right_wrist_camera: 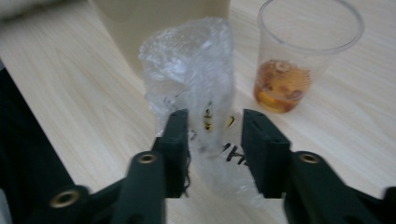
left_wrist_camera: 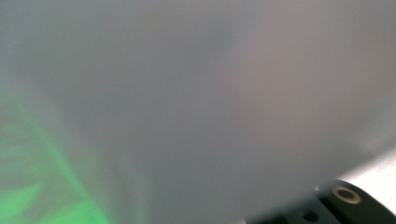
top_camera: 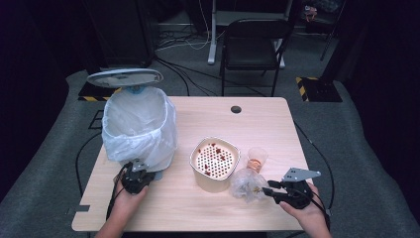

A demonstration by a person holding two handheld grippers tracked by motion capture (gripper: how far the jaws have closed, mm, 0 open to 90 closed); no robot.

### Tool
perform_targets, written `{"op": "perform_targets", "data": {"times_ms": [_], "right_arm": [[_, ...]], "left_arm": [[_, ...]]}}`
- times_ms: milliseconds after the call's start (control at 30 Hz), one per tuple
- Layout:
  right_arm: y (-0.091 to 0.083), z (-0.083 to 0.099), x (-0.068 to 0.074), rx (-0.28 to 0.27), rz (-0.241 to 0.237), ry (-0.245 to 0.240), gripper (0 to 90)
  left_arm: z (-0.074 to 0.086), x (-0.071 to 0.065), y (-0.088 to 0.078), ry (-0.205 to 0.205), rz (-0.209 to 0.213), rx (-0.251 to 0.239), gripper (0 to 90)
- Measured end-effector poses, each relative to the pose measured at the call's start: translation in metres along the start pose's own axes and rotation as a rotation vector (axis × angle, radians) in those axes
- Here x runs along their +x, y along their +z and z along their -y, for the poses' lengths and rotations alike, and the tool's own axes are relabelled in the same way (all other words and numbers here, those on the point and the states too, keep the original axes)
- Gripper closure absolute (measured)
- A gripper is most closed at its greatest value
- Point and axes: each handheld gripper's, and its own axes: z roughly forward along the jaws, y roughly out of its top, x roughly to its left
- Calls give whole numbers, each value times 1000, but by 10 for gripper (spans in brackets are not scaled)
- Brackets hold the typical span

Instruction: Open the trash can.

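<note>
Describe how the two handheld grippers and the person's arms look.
Both grippers, left gripper and right gripper, are black-bodied with two blocky black fingers on arms with brass-coloured rivets. The right carries a grey three-cornered plate on top. Black cables trail from the left. The forearms are bare, no sleeves in sight.

The left claw's [top_camera: 137,171] tips are hidden against the bin liner [top_camera: 140,126]; its own view is a grey blur with green at one corner.
</note>
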Motion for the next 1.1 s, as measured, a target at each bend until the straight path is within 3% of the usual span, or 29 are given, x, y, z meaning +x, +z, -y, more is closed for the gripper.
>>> {"op": "perform_targets", "data": {"times_ms": [167, 433, 767, 1000, 1100], "right_arm": [[-7, -10, 3, -42, 54, -18, 424], [-6, -32, 14, -95, 16, -71, 406], [22, -43, 21, -57, -9, -117, 382], [36, -33, 20, -30, -8, -107, 392], [44, -26, 23, -5, -4, -124, 392]], "left_arm": [[0, 0, 0, 0, 0, 0, 900], [0, 0, 0, -1, -1, 0, 900], [0, 1, 0, 1, 5, 0, 900], [0, 1, 0, 1, 4, -2, 900], [0, 1, 0, 1, 6, 1, 900]]}}
